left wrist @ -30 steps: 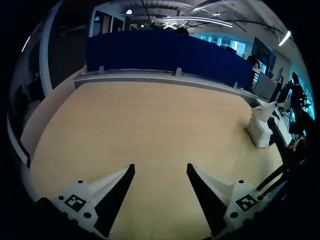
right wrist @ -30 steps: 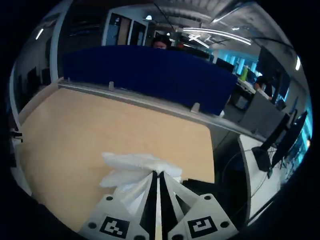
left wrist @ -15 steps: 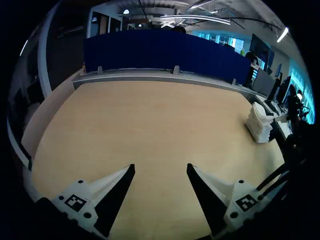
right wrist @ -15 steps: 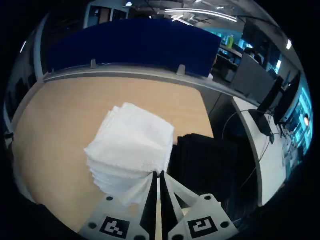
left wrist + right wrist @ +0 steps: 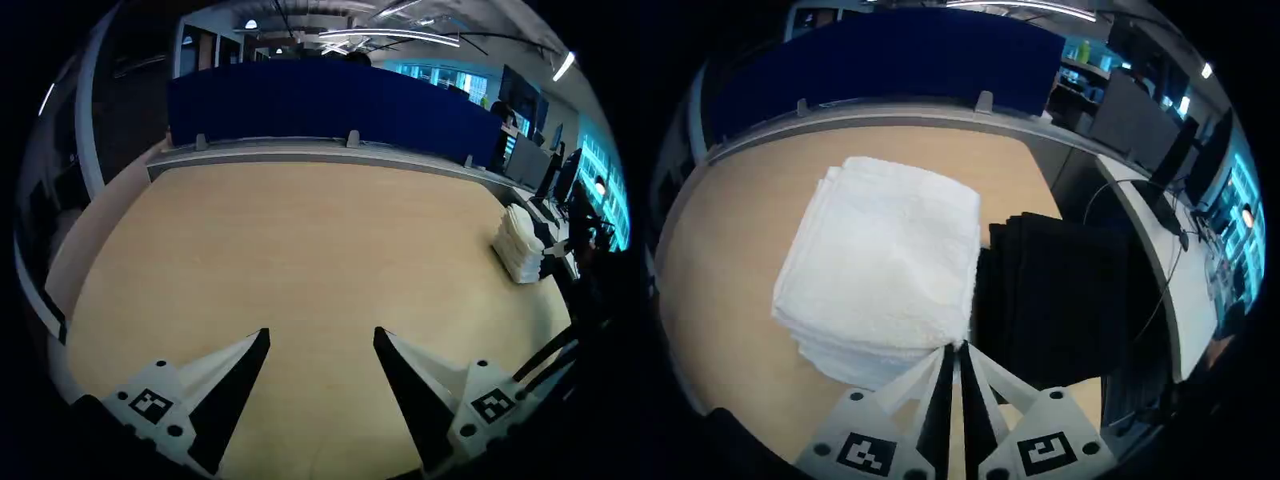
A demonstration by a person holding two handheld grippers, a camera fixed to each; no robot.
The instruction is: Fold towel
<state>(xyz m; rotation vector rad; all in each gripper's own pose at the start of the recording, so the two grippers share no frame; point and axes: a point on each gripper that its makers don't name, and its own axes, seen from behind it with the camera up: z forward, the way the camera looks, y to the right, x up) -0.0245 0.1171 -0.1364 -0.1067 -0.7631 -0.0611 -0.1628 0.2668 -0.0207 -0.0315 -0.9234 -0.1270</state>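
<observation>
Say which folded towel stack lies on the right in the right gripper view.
The black folded towel stack; the white folded towel stack lies directly left of it.

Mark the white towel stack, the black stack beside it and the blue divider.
white towel stack (image 5: pixel 888 264), right gripper view, top face.
black stack (image 5: pixel 1064 296), right gripper view, top face.
blue divider (image 5: pixel 336 100), left gripper view, front panel.

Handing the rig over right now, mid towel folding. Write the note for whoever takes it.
Left gripper: open, above the table, holding nothing.
Right gripper: shut, tips at the near edge of the white towel stack; whether it pinches a layer, I cannot tell.
Towels: white towel stack lies folded near the table's edge, a black folded stack right beside it.
Done: top white towel folded, on the stack.
Left: open the right gripper, back off, then probably fetch the next towel.
</observation>
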